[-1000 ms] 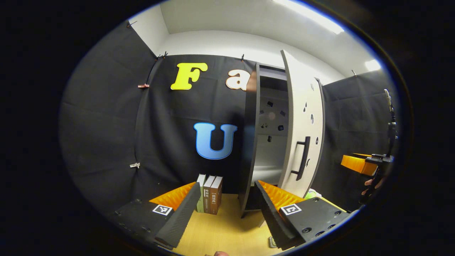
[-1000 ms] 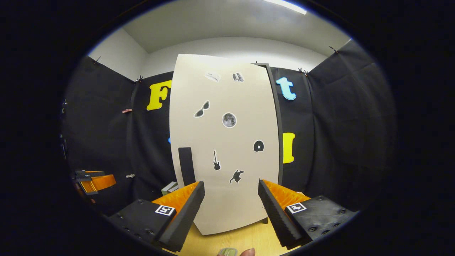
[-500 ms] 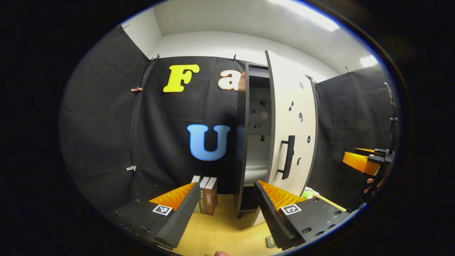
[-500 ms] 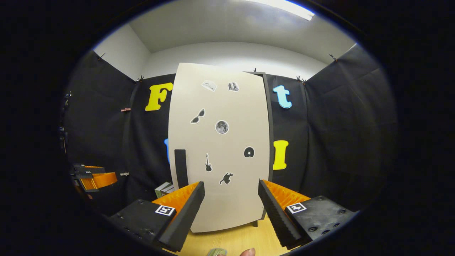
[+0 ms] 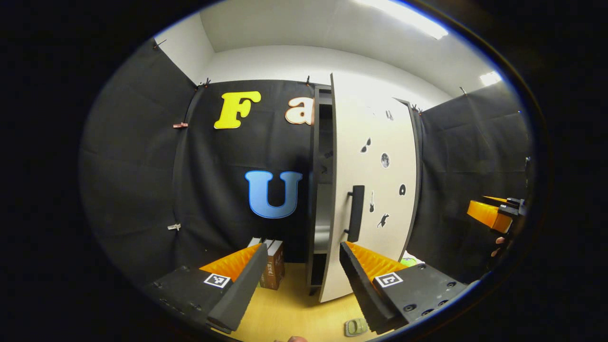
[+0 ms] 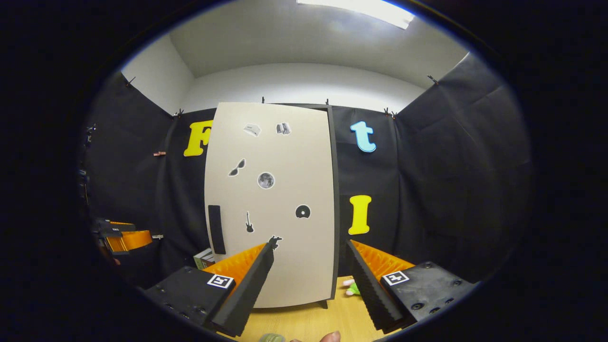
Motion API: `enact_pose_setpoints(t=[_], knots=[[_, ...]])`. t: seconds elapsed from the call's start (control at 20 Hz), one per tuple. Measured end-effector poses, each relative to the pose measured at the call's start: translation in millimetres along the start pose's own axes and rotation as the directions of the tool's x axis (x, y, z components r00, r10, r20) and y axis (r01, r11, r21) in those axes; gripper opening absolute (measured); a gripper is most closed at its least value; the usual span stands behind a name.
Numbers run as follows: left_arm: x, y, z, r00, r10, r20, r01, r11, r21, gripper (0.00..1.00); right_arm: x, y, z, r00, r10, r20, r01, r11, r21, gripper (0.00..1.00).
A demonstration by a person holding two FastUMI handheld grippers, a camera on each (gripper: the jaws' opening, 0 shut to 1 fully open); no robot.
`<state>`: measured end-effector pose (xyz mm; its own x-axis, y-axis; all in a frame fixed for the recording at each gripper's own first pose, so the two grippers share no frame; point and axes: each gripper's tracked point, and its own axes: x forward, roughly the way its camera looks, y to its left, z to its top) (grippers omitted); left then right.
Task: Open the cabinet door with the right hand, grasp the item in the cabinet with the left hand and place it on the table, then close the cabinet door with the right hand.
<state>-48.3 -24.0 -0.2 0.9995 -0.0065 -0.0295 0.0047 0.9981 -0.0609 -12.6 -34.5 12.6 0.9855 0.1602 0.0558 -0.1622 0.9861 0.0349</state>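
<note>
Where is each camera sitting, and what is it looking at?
Left gripper view: rides on the left gripper, facing the cabinet door's handle edge, with books beside the cabinet; a fingertip peeks in below, and the right gripper with its hand is far right.
Right gripper view: rides on the right gripper, facing the stickered door head-on; a fingertip peeks in below, and the left gripper is far left.
Shared: the door, its handle, the books, the wooden table.
</note>
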Motion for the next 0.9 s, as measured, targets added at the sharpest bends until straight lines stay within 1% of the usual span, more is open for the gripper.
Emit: enact_pose_setpoints(t=[0.2,0.35,0.9], knots=[[4,-17,-6,1.000,0.004,-0.023,-0.004,1.000,0.002,0.95,4,-22,-2,1.000,-0.007,-0.011,0.007,1.000,0.007,0.98],[3,-23,-8,0.999,0.025,-0.029,-0.024,0.999,0.023,0.95,4,-33,-3,1.000,-0.007,-0.015,0.007,1.000,0.004,0.98],[-1,-44,-7,0.999,0.036,-0.031,-0.035,0.998,0.050,0.94,-2,-43,-7,0.999,0.014,-0.033,-0.015,1.000,-0.011,0.98]])
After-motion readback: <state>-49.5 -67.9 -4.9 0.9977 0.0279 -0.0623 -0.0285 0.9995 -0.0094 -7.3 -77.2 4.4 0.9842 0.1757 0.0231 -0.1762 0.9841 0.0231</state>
